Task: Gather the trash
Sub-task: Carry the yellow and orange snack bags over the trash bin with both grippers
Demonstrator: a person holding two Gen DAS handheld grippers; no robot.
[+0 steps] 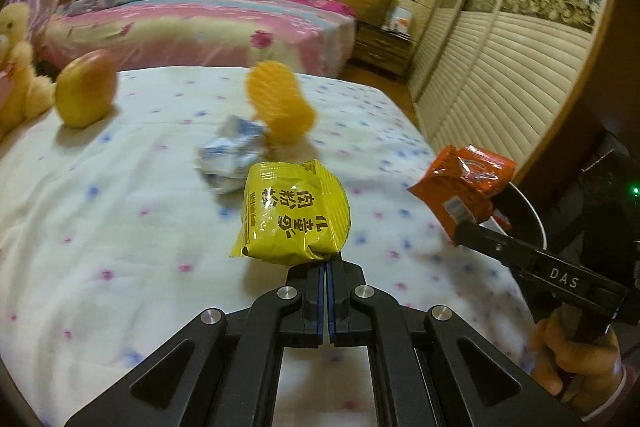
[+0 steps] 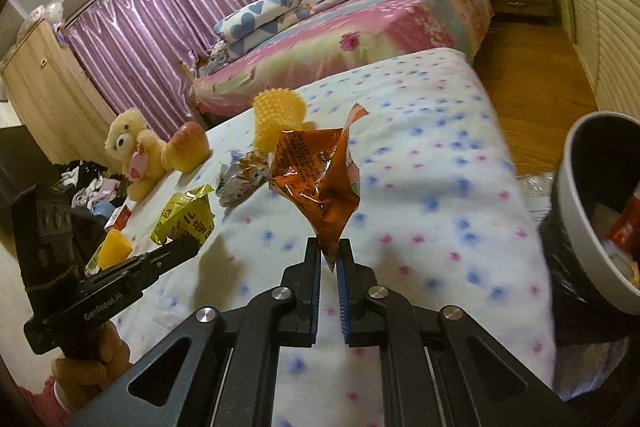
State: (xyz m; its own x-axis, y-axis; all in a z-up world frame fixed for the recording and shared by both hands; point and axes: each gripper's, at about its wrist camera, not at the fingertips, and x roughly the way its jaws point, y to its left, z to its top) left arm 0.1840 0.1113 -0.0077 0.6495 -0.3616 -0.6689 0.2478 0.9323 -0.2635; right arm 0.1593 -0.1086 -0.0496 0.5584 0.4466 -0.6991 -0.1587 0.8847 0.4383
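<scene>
My left gripper point(image 1: 325, 265) is shut on the edge of a yellow snack packet point(image 1: 294, 213) and holds it above the spotted bedspread point(image 1: 120, 227). My right gripper point(image 2: 329, 251) is shut on an orange wrapper point(image 2: 316, 179), lifted above the bedspread; the wrapper also shows in the left wrist view point(image 1: 466, 187), with the right gripper point(image 1: 464, 229) below it. A crumpled blue-white wrapper point(image 1: 230, 157) lies on the bedspread beyond the yellow packet. A round bin point(image 2: 592, 211) with trash inside stands to the right of the bed. The yellow packet point(image 2: 186, 219) and left gripper point(image 2: 188, 247) show in the right wrist view.
A yellow spiky toy point(image 1: 278, 103), an apple point(image 1: 86, 93) and a teddy bear point(image 2: 134, 155) sit on the bedspread. A second bed point(image 1: 200, 27) stands behind. Wardrobe doors point(image 1: 500, 67) line the right side. Small items point(image 2: 114, 245) lie near the left edge.
</scene>
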